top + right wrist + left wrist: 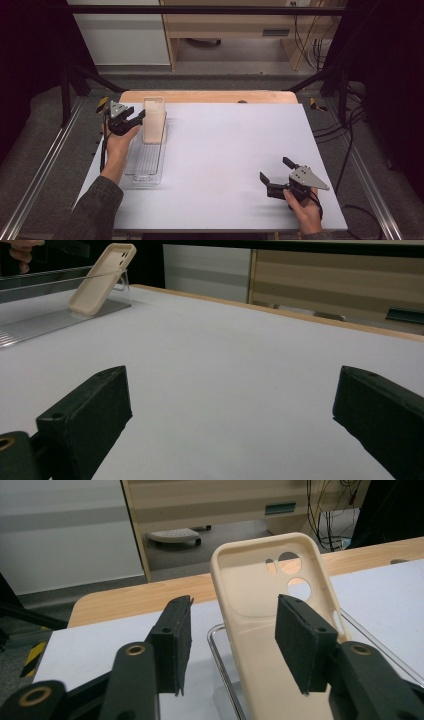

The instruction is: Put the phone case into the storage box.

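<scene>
White sheeting covers the tabletop (225,165) in front of you, with a strip of bare wood along its far edge and cabinets beyond. Take the clear tray (145,167) as your landmark: it lies lengthwise at the left side of the sheet, and there is one of it. One cream phone case (265,610) stands in the tray's far end, leaning back against the far wall, its long axis running up and tilted away from you, its hollow side with the camera cut-outs facing your left tool (232,645).

That left tool sits just beside the tray's far left corner, and the case lies ahead of it and slightly to the right. Its jaws are partly apart; the right pad overlaps the case's edge in the left gripper view, but I cannot tell whether it touches, and the left pad stands clear of it. So nothing is gripped.

Your right tool (278,172) rests well apart from the tray, near the sheet's near right corner, jaws wide and holding nothing. Your left hand is plainly the nearer one for the case.
</scene>
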`<state>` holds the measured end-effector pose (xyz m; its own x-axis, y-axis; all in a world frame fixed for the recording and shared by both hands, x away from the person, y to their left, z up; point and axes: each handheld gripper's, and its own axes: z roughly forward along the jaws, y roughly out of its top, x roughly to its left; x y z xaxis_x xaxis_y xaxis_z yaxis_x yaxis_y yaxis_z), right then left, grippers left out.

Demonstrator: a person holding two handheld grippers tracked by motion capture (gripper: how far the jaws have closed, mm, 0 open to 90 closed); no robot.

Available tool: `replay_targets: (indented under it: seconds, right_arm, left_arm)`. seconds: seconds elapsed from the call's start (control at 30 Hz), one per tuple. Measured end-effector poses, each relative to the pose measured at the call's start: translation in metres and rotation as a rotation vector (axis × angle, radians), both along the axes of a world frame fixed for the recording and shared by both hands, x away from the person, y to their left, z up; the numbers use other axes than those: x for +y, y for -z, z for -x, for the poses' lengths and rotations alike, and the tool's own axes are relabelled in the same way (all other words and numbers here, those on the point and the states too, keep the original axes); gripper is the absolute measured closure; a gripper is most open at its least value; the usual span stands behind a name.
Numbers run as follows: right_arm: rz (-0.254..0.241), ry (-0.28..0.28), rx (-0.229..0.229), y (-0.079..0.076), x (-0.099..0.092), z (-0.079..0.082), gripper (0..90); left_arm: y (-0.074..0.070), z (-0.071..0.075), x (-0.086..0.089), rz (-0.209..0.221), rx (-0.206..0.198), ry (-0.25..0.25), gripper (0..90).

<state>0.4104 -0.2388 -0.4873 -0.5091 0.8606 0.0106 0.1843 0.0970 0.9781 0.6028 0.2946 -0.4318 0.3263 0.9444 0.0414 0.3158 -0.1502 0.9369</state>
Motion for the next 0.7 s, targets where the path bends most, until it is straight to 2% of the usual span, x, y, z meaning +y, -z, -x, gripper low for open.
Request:
replay_targets:
  seconds: [0.3, 0.6, 0.7]
  right_arm:
    - [0.001, -0.002, -0.003, -0.001, 0.001, 0.001, 2.3]
    - [-0.003, -0.001, -0.007, -0.002, 0.001, 0.001, 2.3]
    - [-0.003, -0.003, -0.008, -0.002, 0.001, 0.001, 2.4]
  left_arm:
    - [-0.006, 0.005, -0.001, 0.008, -0.006, 0.018, 36.6]
    - [-0.015, 0.013, -0.004, 0.01, -0.025, 0.027, 22.1]
    - [-0.018, 0.015, -0.004, 0.024, -0.029, 0.033, 16.8]
